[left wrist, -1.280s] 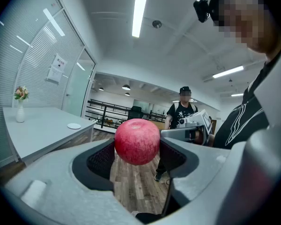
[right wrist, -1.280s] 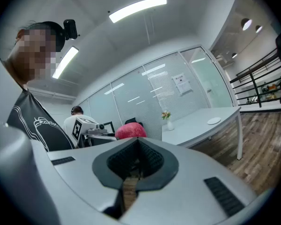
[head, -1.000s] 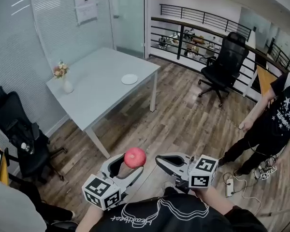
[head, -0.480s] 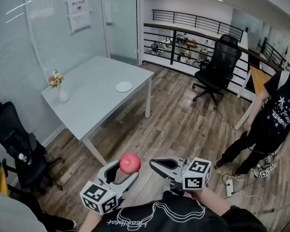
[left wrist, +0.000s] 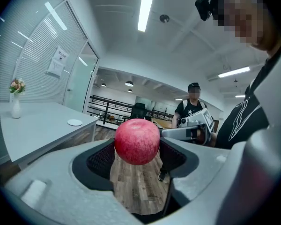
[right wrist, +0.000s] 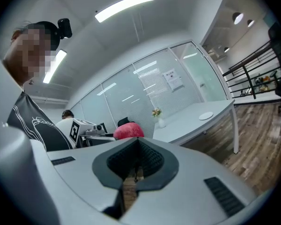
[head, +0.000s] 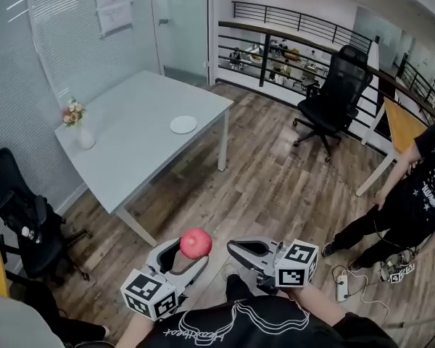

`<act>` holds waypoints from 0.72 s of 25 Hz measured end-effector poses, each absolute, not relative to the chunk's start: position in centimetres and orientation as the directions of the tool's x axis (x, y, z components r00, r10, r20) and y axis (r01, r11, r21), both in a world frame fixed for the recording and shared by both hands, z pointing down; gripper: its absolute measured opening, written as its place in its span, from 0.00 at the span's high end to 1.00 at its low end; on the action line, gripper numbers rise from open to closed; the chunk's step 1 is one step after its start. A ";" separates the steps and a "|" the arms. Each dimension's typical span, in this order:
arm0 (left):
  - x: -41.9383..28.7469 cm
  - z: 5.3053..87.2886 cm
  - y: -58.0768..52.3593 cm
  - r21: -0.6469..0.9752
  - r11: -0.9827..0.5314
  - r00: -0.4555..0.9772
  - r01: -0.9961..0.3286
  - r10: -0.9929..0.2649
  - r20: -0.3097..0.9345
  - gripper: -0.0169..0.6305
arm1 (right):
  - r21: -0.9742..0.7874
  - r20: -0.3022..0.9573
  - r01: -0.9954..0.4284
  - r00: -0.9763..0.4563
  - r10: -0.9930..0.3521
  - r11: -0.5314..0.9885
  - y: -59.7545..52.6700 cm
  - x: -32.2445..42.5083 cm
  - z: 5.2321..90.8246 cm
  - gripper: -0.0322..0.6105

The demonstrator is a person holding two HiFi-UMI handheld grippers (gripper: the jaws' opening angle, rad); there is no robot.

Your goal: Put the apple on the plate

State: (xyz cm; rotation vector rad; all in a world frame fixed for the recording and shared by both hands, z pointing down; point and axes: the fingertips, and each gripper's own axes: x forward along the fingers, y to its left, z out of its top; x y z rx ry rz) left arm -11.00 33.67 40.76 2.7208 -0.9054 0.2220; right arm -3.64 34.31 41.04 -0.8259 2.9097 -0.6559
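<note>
A red apple (head: 196,243) sits between the jaws of my left gripper (head: 192,249), which is shut on it low in the head view. In the left gripper view the apple (left wrist: 137,141) fills the gap between the dark pads. My right gripper (head: 237,249) is beside it on the right, jaws together and holding nothing; its own view shows the pads (right wrist: 145,159) meeting. A small white plate (head: 183,125) lies on the grey table (head: 130,158), far ahead of both grippers. The plate (left wrist: 75,122) shows small in the left gripper view.
A vase of flowers (head: 76,125) stands at the table's left end. A black office chair (head: 332,96) is at the back right, another black chair (head: 22,216) at the left. A person (head: 413,201) stands on the wooden floor at the right, near cables (head: 344,285).
Both grippers have sunk slightly in the head view, the apple still in the left one. The view has shifted, and the person at the right has moved toward the frame's edge.
</note>
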 end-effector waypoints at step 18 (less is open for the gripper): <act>-0.2 44.3 2.6 0.244 -0.653 0.697 -0.716 -0.654 0.294 0.51 | -0.466 0.068 -0.433 -0.887 -0.456 0.772 3.0 7.0 44.0 0.94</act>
